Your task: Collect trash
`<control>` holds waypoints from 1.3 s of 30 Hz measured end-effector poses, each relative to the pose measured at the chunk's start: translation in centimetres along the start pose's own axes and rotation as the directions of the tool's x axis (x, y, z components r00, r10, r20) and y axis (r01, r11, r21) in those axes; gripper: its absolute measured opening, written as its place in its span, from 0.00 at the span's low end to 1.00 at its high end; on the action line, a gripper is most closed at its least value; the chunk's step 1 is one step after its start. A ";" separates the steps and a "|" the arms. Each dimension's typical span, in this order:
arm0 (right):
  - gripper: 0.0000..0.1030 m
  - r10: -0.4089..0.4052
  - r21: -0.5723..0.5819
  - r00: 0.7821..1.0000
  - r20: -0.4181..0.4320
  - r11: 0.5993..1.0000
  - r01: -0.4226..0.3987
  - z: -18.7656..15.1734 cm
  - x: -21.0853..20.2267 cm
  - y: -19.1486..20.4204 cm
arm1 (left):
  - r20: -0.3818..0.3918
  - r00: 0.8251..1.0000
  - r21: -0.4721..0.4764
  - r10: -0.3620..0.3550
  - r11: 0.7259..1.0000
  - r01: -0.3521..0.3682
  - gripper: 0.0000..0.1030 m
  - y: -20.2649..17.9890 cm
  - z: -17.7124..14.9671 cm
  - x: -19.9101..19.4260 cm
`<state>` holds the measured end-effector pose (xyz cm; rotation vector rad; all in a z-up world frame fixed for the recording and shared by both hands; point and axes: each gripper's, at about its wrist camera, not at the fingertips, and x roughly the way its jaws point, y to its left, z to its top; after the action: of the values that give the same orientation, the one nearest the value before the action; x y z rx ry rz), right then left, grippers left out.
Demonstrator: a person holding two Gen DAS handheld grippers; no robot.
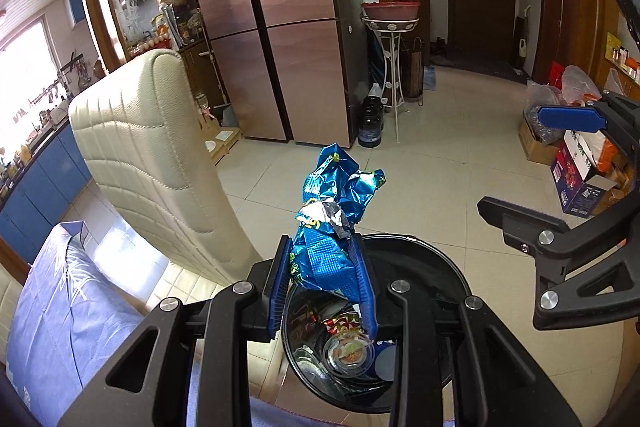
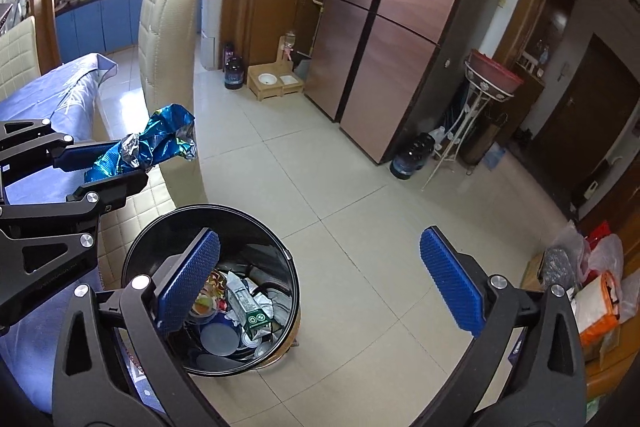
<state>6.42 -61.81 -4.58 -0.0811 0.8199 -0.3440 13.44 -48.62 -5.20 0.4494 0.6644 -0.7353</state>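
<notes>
- No words or numbers can be read anywhere.
- The green carton [image 2: 253,315] in the bin [image 2: 289,311], below the right gripper [image 2: 320,281], bears a round recycling-type sign.
- Print on the wrapper [image 1: 334,227] is too crumpled.

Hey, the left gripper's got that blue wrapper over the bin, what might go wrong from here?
1. The blue wrapper sticks out well past the left gripper toward the chair; released here, it may catch the bin rim or fall on the floor.
2. The crumpled foil could spring open and cling to a pad.
3. The open right gripper hangs over the bin and may get in the way.
</notes>
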 end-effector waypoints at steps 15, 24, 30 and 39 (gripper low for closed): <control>0.96 -0.032 0.045 0.999 -0.008 0.998 0.032 -0.5 -0.1 -1.0 | 0.030 1.000 -0.124 0.009 0.992 -0.005 0.85 2.4 1.2 0.2; 0.96 -0.038 0.042 0.999 -0.002 0.998 0.038 -0.7 -0.7 -0.9 | 0.030 0.999 -0.130 0.023 0.991 -0.019 0.85 2.7 0.7 -0.2; 0.96 -0.042 0.044 0.999 0.002 0.998 0.042 -0.7 -1.0 -1.1 | 0.029 0.999 -0.131 0.023 0.991 -0.019 0.85 2.7 0.6 -0.5; 0.96 -0.048 0.047 0.999 0.007 0.998 0.047 -0.8 -1.3 -1.2 | 0.029 0.999 -0.126 0.030 0.992 -0.026 0.85 2.6 0.5 -0.9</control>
<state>4.70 -62.48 -3.92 -0.0588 0.8022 -0.4071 15.05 -46.80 -3.82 0.3309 0.6703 -0.6686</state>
